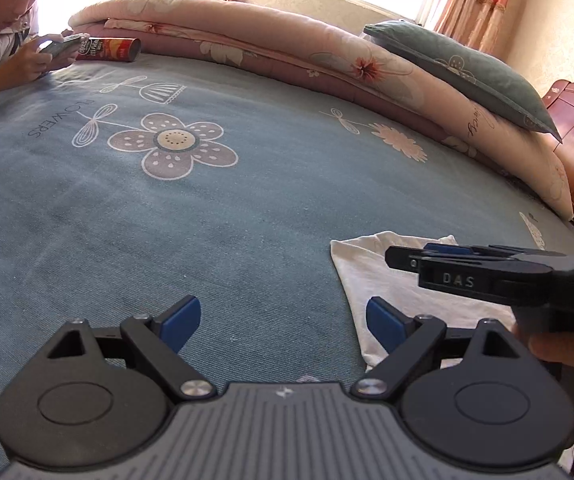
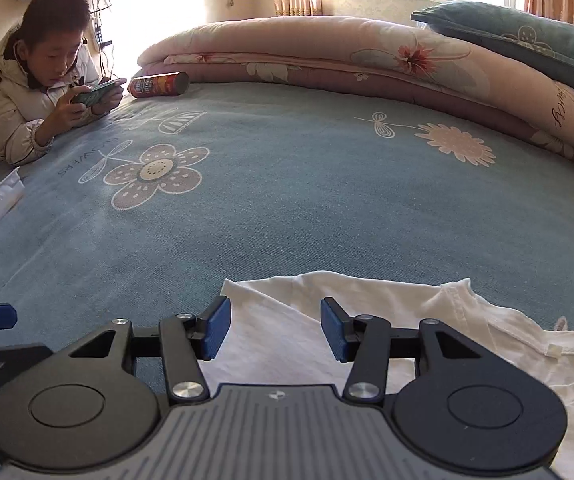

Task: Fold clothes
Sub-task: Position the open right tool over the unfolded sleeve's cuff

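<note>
1. Right wrist view: white T-shirt spread on the near right part of the blue flowered bedsheet, collar toward the far right, a straight edge running off to a corner on the left.
2. Right gripper hovering right over that left portion, jaws about half open, nothing pinched between the blue pads. Cloth visible through the gap, no contact to be seen.
3. Left wrist view: left gripper spread wide, empty, over bare sheet just left of the shirt's edge. Right gripper crossing in from the right above the shirt.
4. Handling guess: thin cotton, very light, totally floppy. Won't hold any shape, will drape and drag along the sheet, likely to bunch if pulled from one spot only.
5. Best bet for a grab: pinch at edges or corners, one per gripper, e.g. the left corner and a spot near the collar. Middle of the panel looks hard to pick up flat.
6. Not fragile or slippery, so a firm pinch is fine.
7. Chip can and folded quilt well away at the far side, no bother.
</note>
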Motion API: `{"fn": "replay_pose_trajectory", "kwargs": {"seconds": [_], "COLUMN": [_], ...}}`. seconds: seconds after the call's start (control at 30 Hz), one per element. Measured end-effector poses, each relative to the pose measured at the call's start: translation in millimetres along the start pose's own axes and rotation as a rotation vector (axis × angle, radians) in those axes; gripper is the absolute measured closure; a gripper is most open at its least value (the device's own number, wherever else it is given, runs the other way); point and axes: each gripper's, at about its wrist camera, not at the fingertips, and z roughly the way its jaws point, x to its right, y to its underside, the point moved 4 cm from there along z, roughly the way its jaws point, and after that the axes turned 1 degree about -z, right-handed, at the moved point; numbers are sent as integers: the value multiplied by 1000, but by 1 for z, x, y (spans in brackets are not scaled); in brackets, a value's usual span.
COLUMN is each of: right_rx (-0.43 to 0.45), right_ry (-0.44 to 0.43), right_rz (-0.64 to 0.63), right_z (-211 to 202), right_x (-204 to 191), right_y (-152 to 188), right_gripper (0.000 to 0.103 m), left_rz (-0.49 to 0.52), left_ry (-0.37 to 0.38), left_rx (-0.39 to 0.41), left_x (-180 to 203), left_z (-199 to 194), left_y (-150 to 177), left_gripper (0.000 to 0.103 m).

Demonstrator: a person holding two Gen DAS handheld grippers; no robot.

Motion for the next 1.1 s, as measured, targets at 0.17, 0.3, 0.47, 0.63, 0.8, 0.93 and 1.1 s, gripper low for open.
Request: {"fn": "replay_pose_trajectory", "kwargs": {"seconds": [0.17, 0.3, 0.47, 0.63, 0.8, 0.93, 1.1], "right_rx": [-30, -10, 43, 17, 54, 101, 132], "right_ry": [-25, -5, -102, -133, 70, 101, 132], "right_rz": [105, 294, 565, 615, 585, 617, 622], "right_z": [-71, -102, -105, -84, -92, -125, -172], "right_x": [65, 131, 185, 194, 224, 239, 248], "right_y": [30, 60, 90, 105, 117, 120, 134], "right_gripper": [35, 33, 32, 31, 31, 29, 26], "left_rz": [117, 249, 336, 360, 344, 369, 412], "left_ry": [72, 221, 346, 258, 265, 272, 358], "left_rx": [-25, -1, 7, -112, -125, -121, -109], "left_x": [45, 92, 128, 127, 121, 128, 147], "left_z": [7, 13, 27, 51, 49, 42, 30], "left_y": [13, 32, 56, 68, 68, 69, 73], "left_gripper": [13, 13, 13, 13, 12, 11, 10]}}
